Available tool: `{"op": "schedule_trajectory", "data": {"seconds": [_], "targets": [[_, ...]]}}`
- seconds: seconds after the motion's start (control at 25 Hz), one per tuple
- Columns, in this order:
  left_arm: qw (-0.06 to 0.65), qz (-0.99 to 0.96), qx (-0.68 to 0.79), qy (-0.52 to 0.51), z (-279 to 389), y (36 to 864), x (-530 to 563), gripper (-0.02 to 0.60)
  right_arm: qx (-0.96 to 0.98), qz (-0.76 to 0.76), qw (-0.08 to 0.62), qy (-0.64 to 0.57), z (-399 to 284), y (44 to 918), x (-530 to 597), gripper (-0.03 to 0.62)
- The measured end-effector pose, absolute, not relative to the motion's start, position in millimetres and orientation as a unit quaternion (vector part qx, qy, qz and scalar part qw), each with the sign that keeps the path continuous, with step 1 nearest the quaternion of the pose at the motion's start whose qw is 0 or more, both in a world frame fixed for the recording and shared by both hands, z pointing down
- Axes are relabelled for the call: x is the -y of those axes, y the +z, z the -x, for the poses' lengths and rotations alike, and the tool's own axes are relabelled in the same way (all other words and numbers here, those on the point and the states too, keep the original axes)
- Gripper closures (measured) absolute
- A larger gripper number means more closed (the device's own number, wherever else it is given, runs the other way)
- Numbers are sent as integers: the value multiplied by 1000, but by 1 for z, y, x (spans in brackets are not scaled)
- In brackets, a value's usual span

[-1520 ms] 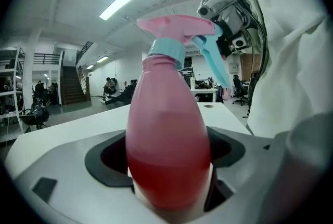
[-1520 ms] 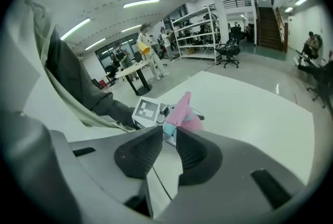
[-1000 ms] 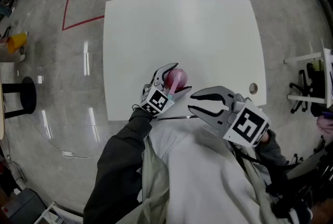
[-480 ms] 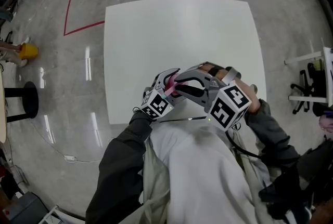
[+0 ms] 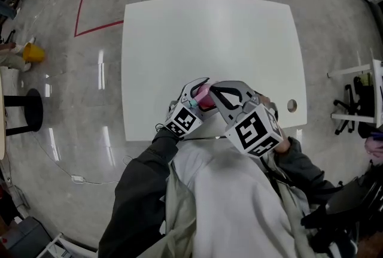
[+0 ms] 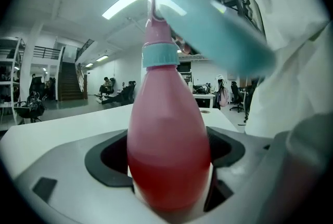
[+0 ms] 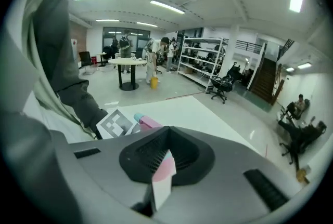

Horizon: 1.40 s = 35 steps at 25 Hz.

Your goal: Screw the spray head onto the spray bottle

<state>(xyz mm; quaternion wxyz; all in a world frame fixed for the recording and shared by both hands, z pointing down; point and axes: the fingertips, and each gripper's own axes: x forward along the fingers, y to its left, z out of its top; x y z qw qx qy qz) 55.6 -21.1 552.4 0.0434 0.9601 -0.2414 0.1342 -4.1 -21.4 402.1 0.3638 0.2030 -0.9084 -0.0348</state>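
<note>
The white desk (image 5: 209, 35) is lying bare in front of the person. Both tools are meeting just over its near edge, close to the person's body.

The left tongs (image 5: 197, 95) is holding the pink spray bottle (image 6: 166, 134) by its wide lower body. The jaws are pressing on both sides of it and the neck is pointing away from the tool, so the bottle is being carried in the air and is not standing on the desk.

The right tongs (image 7: 164, 166) has just been closing. Its jaws are now standing fully together, and a thin pink and light blue piece is sitting between them. I am judging this piece to be a part of the spray head (image 6: 218, 20), which is rising above the bottle's neck in the left gripper view.

The light blue collar (image 6: 160, 54) is sitting around the neck, so the head seems to be already placed on the bottle. How far it is threaded, I cannot tell.

To my judgement, the step in hand is the screwing itself: one tool is steadying the bottle while the other is taking hold of the head for a turn. The next move is calling for a rotation of the head about the neck's axis, with the left grip staying firm so the smooth bottle is not slipping round, and without tilting the head, which could cross the thread.
</note>
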Motion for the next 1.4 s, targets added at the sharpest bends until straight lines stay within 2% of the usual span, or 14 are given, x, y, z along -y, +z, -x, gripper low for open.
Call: {"op": "schedule_trajectory", "data": {"seconds": [0.08, 0.24, 0.28, 0.32, 0.4, 0.44, 0.68, 0.76, 0.96, 1.24, 1.4], "targets": [[45, -959, 247, 129, -54, 546, 24, 158, 903, -198, 375, -75, 3, 402, 13, 600], [51, -961, 240, 126, -51, 548, 23, 158, 867, -123, 403, -265, -2, 403, 0, 594], [50, -963, 235, 125, -50, 548, 22, 158, 864, -103, 405, -281, -4, 403, 1, 594], [49, -964, 230, 126, -51, 549, 20, 158, 873, -78, 403, -264, -4, 403, 0, 563], [42, -966, 216, 135, -52, 552, 16, 158, 894, -15, 403, -195, -2, 405, -4, 349], [38, -967, 209, 141, -53, 552, 14, 158, 895, 9, 410, -175, -1, 407, -5, 296], [14, -971, 179, 161, -61, 554, 3, 158, 867, 100, 445, -202, 12, 428, -10, 315], [14, -970, 180, 161, -60, 554, 3, 158, 868, 104, 445, -197, 16, 431, -12, 465], [28, -969, 198, 145, -58, 553, 6, 158, 906, -1, 407, -117, 13, 428, 3, 484], [42, -951, 272, 143, -53, 551, 21, 158, 874, -277, 398, 18, -7, 434, 4, 496], [43, -946, 287, 143, -51, 552, 25, 158, 871, -287, 393, -64, -4, 433, 3, 499]]}}
